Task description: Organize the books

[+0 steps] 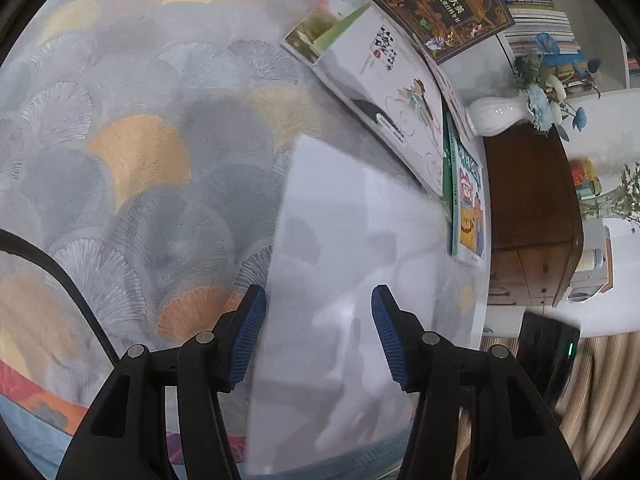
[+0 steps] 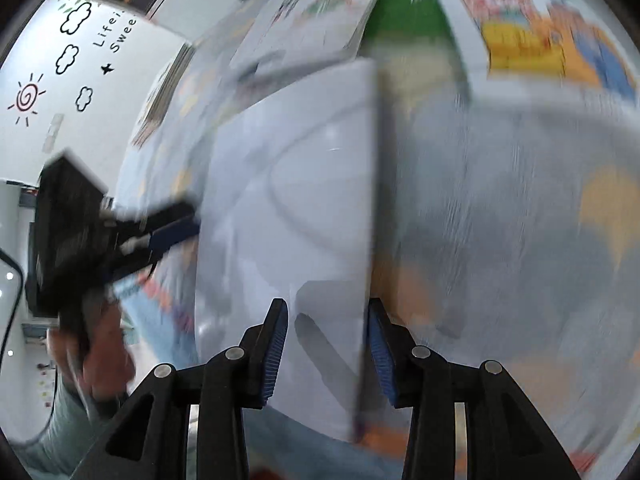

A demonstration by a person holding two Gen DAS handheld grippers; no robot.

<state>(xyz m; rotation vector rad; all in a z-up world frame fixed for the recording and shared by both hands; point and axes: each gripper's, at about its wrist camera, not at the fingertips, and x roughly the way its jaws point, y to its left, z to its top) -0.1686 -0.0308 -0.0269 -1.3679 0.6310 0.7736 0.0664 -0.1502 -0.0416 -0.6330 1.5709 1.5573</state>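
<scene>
We see a table under a cloth (image 1: 132, 152) printed with grey, cream and orange fan shapes, and on it the largest thing near us: a pale, glossy white book (image 1: 352, 264) lying flat, its cover plain and throwing back soft reflections. Beyond it lie other books: a white illustrated book (image 1: 384, 92) with a small painted figure, a dark ornate book (image 1: 444, 8) with gold patterning, and a green-edged picture book (image 1: 468, 200) with a bright yellow and orange cover.

The white book lies straight ahead of the left gripper (image 1: 318, 336), whose blue-padded jaws stand apart above it, the left pad near the book's left edge; we see nothing pinched between them.

In the blurred right wrist view, the right gripper (image 2: 328, 348) hangs over the same book's right edge (image 2: 370, 200). Its jaws are apart, one to each side of that edge, pressing on nothing we can make out.
</scene>
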